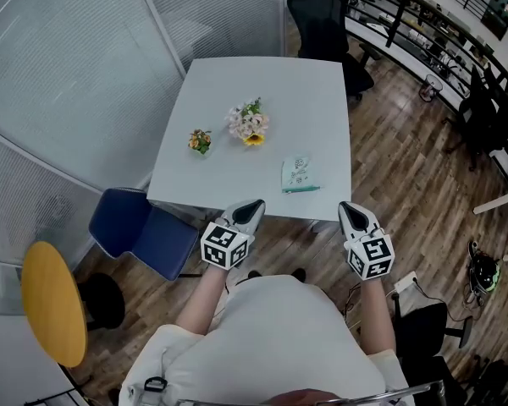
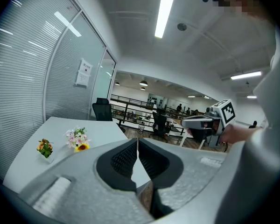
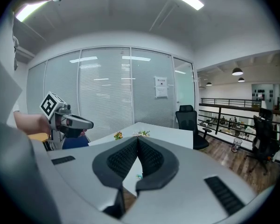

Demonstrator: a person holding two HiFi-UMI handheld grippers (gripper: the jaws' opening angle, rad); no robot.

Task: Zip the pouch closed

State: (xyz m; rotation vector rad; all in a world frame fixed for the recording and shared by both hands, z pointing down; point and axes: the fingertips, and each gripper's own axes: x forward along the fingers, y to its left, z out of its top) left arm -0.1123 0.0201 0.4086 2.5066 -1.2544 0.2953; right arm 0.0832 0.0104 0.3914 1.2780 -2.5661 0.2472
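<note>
A small pale teal pouch lies flat near the front edge of the white table, its zipper edge toward me. Both grippers hang in the air just short of that edge. My left gripper is left of the pouch and my right gripper is right of it. In the left gripper view the jaws of my left gripper meet at the tips with nothing between them. My right gripper is likewise shut and empty, and a sliver of the pouch shows below its tips.
A bunch of flowers and a small potted plant stand mid-table. A blue chair and a yellow round stool are at the left, beside glass walls. A black office chair is behind the table.
</note>
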